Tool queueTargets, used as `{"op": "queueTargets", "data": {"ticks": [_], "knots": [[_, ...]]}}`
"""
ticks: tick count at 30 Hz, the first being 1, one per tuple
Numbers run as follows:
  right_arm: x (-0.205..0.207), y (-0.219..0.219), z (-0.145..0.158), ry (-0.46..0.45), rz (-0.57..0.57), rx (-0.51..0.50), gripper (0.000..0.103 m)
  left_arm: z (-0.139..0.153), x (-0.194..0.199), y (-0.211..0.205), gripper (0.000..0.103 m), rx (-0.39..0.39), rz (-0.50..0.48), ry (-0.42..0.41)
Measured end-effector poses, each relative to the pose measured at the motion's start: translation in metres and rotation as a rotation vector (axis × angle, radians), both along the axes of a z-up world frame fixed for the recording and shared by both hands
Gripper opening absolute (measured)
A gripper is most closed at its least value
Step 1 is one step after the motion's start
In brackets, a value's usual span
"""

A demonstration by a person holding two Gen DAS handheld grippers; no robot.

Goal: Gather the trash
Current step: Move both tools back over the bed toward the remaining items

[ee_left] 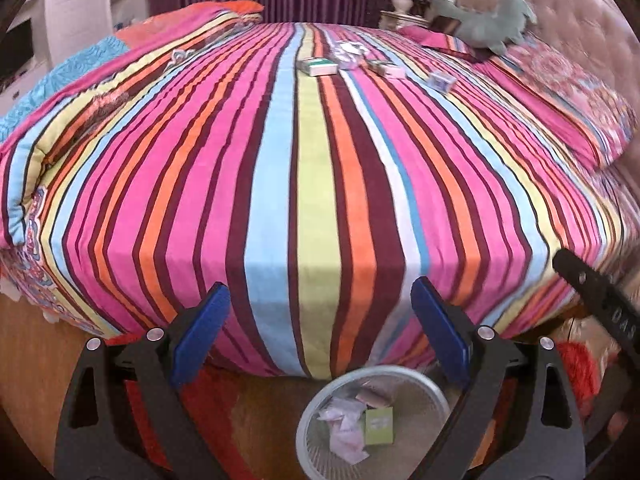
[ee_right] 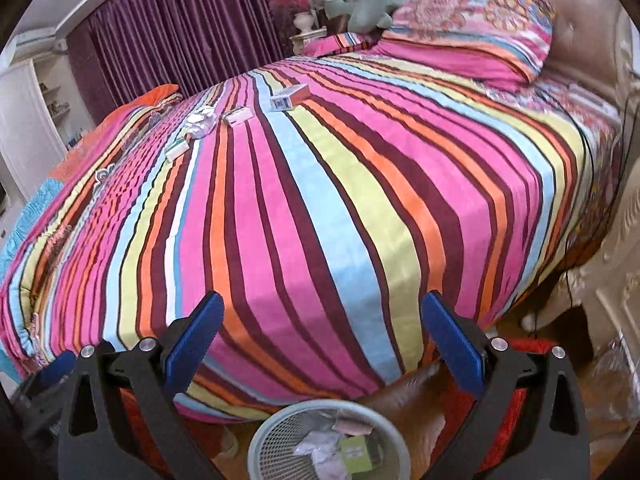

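With some trash already in the wire bin [ee_left: 374, 420] at the bed's [ee_left: 320, 184] near edge, both the left gripper [ee_left: 320, 320] and right gripper [ee_right: 322, 332], jaws wide and empty, should reach across for the small boxes [ee_right: 290, 96] and crumpled paper [ee_right: 202, 122] near the far edge.

Bin [ee_left: 374, 420] on floor before bed [ee_left: 320, 184], holding box [ee_left: 379, 425] and wrappers [ee_left: 344, 428]. Far back on bed, in a loose row: carton [ee_left: 318, 66] leftmost, paper [ee_left: 350, 54] just behind and right of it, packet [ee_left: 390, 70] next, small box [ee_left: 440, 80] rightmost. Pillow [ee_left: 576, 92] to right, toy [ee_left: 492, 26] behind it, headboard [ee_left: 560, 0] beyond.
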State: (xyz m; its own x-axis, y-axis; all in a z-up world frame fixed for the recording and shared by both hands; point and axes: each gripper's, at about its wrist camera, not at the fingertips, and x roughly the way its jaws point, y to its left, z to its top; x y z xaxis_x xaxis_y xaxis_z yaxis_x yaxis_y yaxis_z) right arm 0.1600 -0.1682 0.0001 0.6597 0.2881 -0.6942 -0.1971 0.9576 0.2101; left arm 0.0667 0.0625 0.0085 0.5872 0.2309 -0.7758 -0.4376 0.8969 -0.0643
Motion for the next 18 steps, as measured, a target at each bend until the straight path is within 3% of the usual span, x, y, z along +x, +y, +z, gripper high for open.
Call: {"op": "queueTargets", "data": {"ticks": [9,18], "knots": [[0.033,0.018,0.007,-0.011,-0.011,-0.054,0.095,0.007,0.044,0.044,0.089,-0.047,0.111,-0.019],[0.079,0.04,0.016,-0.036,-0.023,-0.065,0.095,0.021,0.103,0.076,0.089,-0.044,0.145,-0.053]]}}
